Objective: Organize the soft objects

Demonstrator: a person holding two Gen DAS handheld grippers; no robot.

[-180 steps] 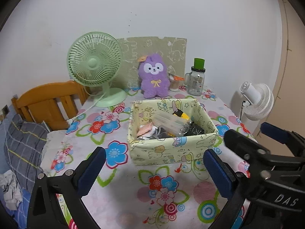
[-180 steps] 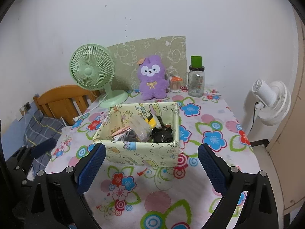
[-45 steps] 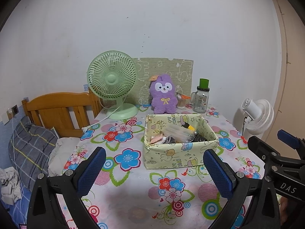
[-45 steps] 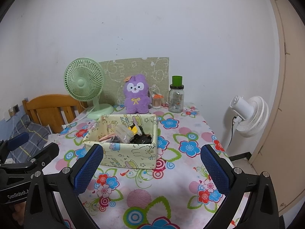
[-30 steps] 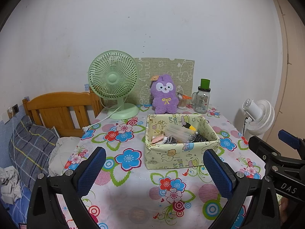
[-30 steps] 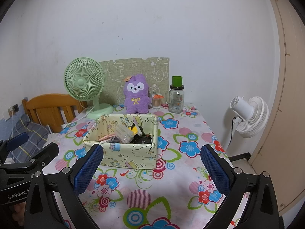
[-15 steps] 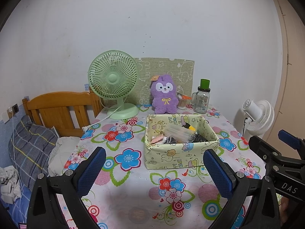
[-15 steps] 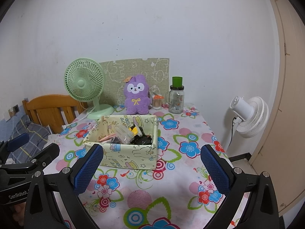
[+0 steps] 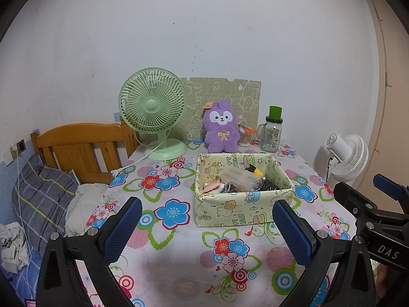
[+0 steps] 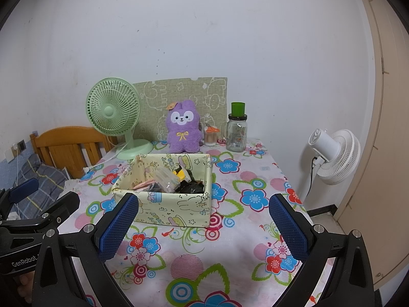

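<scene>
Presently: my left gripper (image 9: pixel 204 223) and right gripper (image 10: pixel 202 223) spread, empty; plush (image 9: pixel 221 129) untouched; next, reach past box (image 9: pixel 242 209).

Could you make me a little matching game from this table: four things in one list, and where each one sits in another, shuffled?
Things:
1. purple plush toy
2. green desk fan
3. glass jar
4. patterned box

Places:
A. middle of the table, nearest the cameras
B. back right, green lid on top
C. back left, cord trailing off the table
D. back centre, upright against the patterned board

Pairs: 1-D, 2-C, 3-B, 4-A
</scene>
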